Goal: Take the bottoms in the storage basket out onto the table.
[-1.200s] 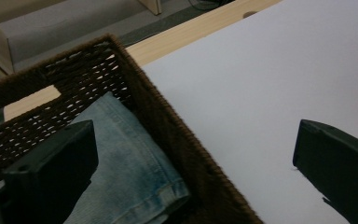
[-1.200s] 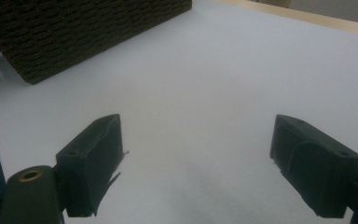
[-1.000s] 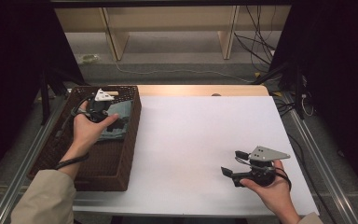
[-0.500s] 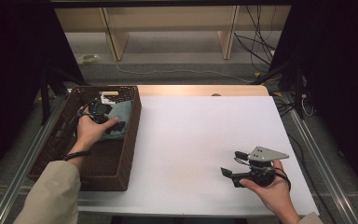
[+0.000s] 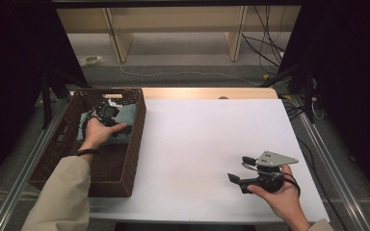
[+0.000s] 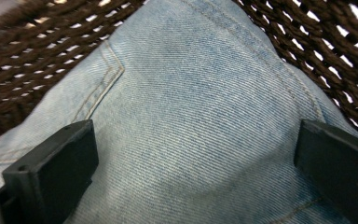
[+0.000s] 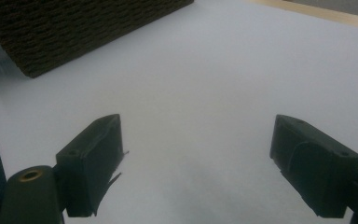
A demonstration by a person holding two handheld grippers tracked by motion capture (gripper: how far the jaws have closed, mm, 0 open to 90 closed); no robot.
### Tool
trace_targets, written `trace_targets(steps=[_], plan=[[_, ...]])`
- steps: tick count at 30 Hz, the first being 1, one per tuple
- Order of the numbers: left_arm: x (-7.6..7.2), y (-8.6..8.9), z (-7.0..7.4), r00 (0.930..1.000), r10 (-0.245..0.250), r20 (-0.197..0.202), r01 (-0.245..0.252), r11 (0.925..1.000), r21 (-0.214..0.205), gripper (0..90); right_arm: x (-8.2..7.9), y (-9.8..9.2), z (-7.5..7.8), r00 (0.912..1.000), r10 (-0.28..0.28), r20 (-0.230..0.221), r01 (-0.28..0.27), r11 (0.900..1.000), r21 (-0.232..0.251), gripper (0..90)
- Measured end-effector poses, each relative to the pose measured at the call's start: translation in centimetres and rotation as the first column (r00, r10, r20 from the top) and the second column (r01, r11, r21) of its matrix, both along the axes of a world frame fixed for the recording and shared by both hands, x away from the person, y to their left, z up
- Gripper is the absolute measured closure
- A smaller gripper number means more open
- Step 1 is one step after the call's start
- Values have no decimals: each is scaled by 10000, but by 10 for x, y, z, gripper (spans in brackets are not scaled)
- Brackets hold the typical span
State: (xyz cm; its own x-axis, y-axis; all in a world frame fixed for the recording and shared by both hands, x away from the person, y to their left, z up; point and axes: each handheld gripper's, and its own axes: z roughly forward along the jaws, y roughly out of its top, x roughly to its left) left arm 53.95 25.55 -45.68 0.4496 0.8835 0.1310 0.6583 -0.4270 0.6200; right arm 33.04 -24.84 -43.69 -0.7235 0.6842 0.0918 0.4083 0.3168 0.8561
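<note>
A dark wicker basket [image 5: 134, 144] stands at the table's left edge with folded light-blue jeans [image 5: 127, 117] inside it. My left gripper [image 5: 107, 112] reaches down into the basket, right over the denim. In the left gripper view the jeans [image 6: 191, 116] lie close under the open gripper [image 6: 193, 172], its jaws spread wide to either side of the cloth. My right gripper [image 5: 243, 169] rests open just above the white table [image 5: 207, 139] near the front right, nothing between its jaws. The right gripper view shows the same open gripper [image 7: 196, 168] over the bare white surface.
The basket's woven wall [image 7: 74, 32] sits at the upper left of the right gripper view. Past the table's far wooden edge [image 5: 197, 93] are shelf legs and cables on the floor. Metal rails run along both table sides.
My left hand has pushed farther forward and down into the basket, onto the jeans. The right gripper has stayed where it was.
</note>
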Motion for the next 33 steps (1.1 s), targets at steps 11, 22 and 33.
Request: trace_targets(steps=[11,22,33], plan=[[3,5,-11,9991,196,-366,-231,9948,-988,21,0,0,1,9999,101,-56,-100,9999,126,182],[1,3,-3,9946,709,-757,-767,9940,-778,232,0,0,1,9999,136,-84,-135,9998,167,185],[-1,-4,8,9885,1366,-650,-1388,9898,-311,576,0,0,1,9998,160,-114,-159,9998,149,186]])
